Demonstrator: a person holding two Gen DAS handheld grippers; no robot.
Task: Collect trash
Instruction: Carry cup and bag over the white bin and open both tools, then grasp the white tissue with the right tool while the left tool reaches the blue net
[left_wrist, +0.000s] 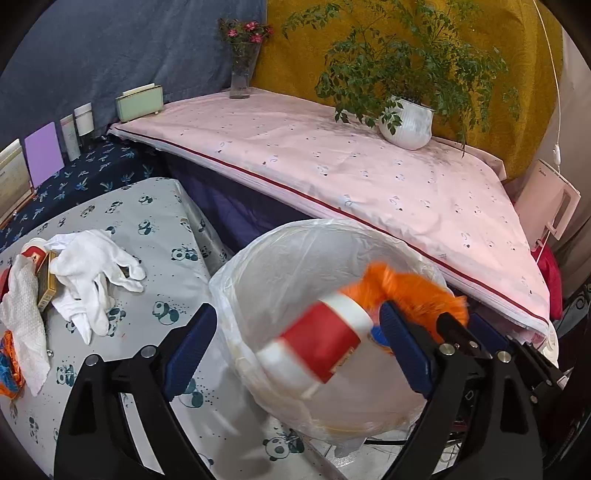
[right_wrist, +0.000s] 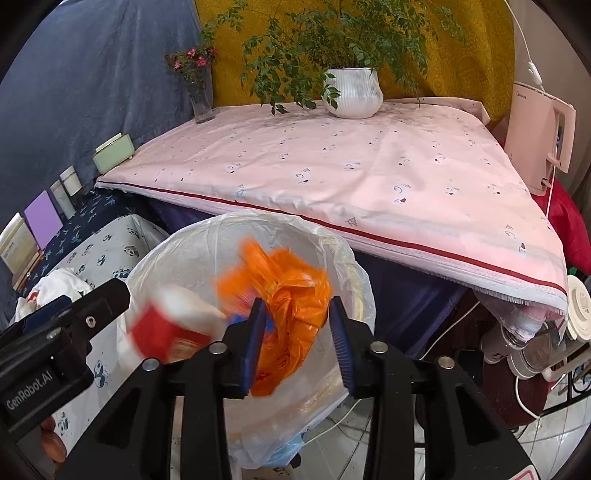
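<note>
Over the lined bin (right_wrist: 343, 258), red cup (left_wrist: 325, 343), orange wrapper (right_wrist: 291, 295), both tools open

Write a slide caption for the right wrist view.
Orange wrapper between open fingers, above the lined bin.

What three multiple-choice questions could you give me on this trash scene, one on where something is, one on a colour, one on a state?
1. Where is the potted plant?
A. on the pink-covered table
B. inside the bin
C. on the panda-print cloth

2. What colour is the crumpled wrapper between the right gripper's fingers?
A. green
B. orange
C. black

3. How does the left gripper stand?
A. shut on a glove
B. shut on the bin liner
C. open, with the red and white cup blurred over the lined bin

Answers: 1 A, the white pot sits at the table's far edge. 2 B, the wrapper is bright orange. 3 C, a gap shows between pad and cup.
</note>
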